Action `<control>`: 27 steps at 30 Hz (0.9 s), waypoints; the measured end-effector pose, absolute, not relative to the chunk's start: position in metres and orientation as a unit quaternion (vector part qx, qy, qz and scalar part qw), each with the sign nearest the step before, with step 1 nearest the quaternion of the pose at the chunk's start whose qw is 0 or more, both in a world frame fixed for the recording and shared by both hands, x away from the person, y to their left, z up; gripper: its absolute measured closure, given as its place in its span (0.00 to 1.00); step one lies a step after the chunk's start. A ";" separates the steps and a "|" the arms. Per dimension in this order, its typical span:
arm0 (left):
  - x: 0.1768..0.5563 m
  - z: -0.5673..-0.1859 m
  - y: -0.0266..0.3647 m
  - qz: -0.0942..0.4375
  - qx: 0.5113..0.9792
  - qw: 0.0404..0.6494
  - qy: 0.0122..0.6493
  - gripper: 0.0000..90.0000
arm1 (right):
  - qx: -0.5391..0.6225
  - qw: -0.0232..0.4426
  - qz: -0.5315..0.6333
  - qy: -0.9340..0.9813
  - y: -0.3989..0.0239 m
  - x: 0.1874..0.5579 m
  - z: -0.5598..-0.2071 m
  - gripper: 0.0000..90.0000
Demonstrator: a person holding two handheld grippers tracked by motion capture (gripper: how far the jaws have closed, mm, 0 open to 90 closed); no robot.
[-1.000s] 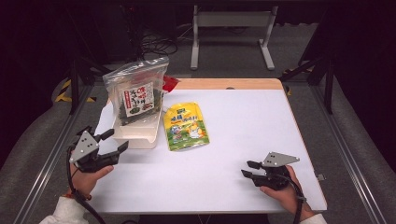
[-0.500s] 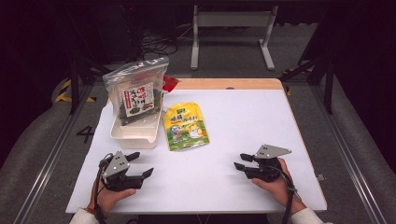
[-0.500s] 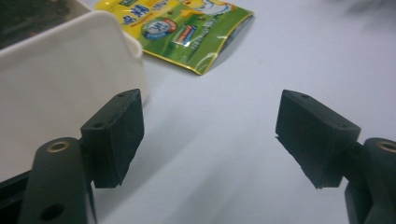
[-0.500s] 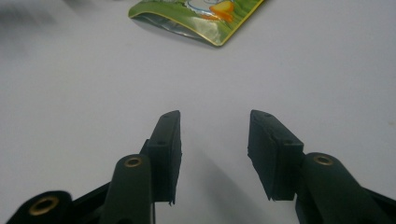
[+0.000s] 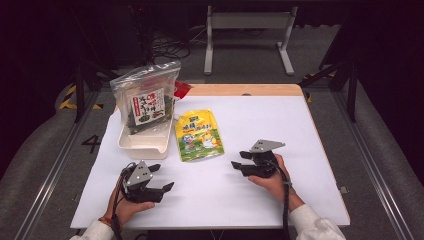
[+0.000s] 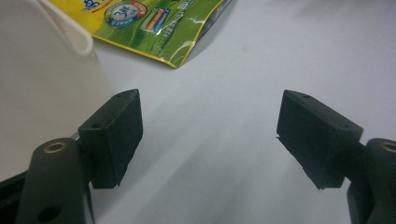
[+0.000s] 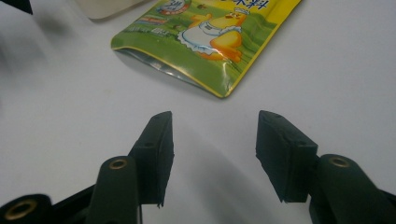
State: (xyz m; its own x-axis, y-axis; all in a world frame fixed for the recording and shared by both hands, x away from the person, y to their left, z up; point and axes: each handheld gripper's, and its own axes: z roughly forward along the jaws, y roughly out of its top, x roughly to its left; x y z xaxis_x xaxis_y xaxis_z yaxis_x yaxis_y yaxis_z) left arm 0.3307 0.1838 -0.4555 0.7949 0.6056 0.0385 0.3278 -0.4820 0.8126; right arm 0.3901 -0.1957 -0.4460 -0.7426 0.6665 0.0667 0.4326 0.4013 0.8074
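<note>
The right gripper (image 5: 237,165) is pointing at the yellow pouch (image 5: 199,135), jaws just opening wider around bare table (image 5: 310,150); the left gripper (image 5: 161,178) is gaping empty just below the pouch, beside the white tray (image 5: 144,142).

From above we look down the table (image 5: 280,125); both gripper views, low and close, share the yellow-green pouch (image 5: 199,136).

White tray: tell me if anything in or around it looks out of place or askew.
The clear seaweed bag stands propped in the white tray, leaning and jutting far above its rim. The yellow-green pouch lies flat beside the tray, slightly skewed. Nothing looks spilled or damaged.
</note>
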 end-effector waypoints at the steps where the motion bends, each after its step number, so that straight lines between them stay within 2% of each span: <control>1: 0.332 -0.456 0.181 0.164 0.846 0.427 0.274 0.27 | 0.335 0.133 0.431 0.827 -0.190 0.395 -0.447 0.51; 15: 0.343 -0.462 0.172 0.160 0.857 0.410 0.267 0.27 | 0.380 0.106 0.431 0.811 -0.161 0.439 -0.458 0.44; 24: 0.342 -0.461 0.173 0.156 0.859 0.411 0.261 0.26 | 0.414 0.078 0.429 0.799 -0.144 0.457 -0.461 0.34; 27: 0.342 -0.461 0.174 0.154 0.858 0.414 0.263 0.25 | 0.408 0.078 0.421 0.806 -0.133 0.458 -0.460 0.28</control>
State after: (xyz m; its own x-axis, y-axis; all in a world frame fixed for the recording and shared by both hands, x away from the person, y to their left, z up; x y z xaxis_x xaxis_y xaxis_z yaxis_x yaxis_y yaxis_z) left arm 0.3418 0.1740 -0.4607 0.8139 0.5792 0.0462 0.3242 -0.5187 0.7911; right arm 0.4582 -0.1327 -0.4601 -0.6543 0.7238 0.2192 0.5930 0.3111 0.7427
